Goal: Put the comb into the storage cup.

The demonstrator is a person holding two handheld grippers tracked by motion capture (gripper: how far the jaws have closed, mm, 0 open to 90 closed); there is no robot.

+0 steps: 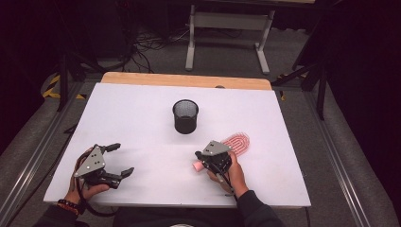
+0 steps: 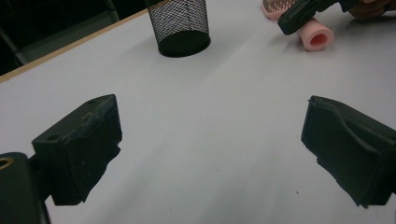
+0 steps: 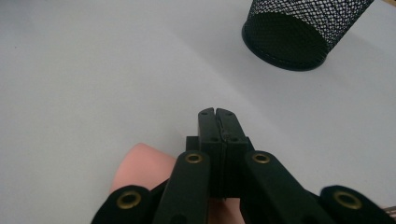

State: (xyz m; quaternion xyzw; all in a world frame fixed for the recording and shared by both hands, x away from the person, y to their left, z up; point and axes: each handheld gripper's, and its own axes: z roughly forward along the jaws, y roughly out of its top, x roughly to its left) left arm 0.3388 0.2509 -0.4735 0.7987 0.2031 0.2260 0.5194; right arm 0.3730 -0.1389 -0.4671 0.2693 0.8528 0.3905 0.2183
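Your desk (image 1: 142, 123) carries a white sheet that runs almost to every edge, with a strip of bare wood showing along the far side; the near edge sits right against you, and both forearms come in over it. Most of the sheet lies bare: the whole left half around your left claw (image 1: 117, 160), the wide band between the two claws, and the far corners all give you room to move. The one upright obstacle is the black mesh cup (image 1: 185, 116), standing alone a little past the middle, well apart from both hands. Count what is out: one mesh cup, one pink brush (image 1: 236, 142), two claws. The brush lies flat to the right of centre, its oval head with looping rows of red-pink bristles pointing toward the far right, and its pale pink handle (image 2: 316, 37) pointing back toward the left; seen from the left gripper view the handle is a hollow tube, open at the end. Your right claw (image 3: 217, 113) sits right over that handle, its jaws pressed together with nothing between the tips, the pink tube lying just below and to the side of them. Your left claw rests low near the front left corner, jaws spread wide over bare sheet, holding nothing.
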